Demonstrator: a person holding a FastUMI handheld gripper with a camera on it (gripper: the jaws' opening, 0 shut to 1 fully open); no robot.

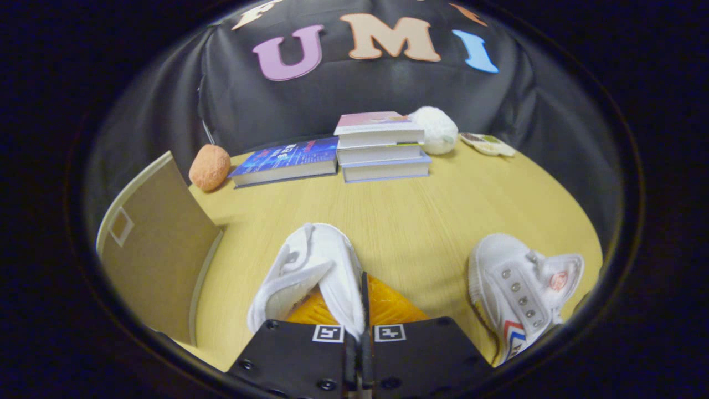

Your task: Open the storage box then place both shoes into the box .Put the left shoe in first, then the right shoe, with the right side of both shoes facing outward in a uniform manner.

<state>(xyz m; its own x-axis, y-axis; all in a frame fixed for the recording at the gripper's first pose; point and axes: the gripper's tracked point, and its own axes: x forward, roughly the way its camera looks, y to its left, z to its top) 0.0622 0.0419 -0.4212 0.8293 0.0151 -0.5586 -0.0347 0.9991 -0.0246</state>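
Note:
My gripper [363,332] is shut on the side wall of a white canvas shoe [310,266], whose toe points away from me and whose orange inside shows between and around the fingers. The shoe appears lifted above the wooden table [421,216]. A second white shoe [520,288], with metal eyelets and a red and blue stripe, lies on the table to the right of the fingers. To the left stands the storage box [160,249], its brown panel raised upright; its inside is hidden from me.
At the table's far side lie a blue book [288,160], a stack of three books [382,147], an orange fuzzy ball [210,167], a white fluffy ball [437,128] and a small flat packet [487,144]. Black cloth walls close in the table.

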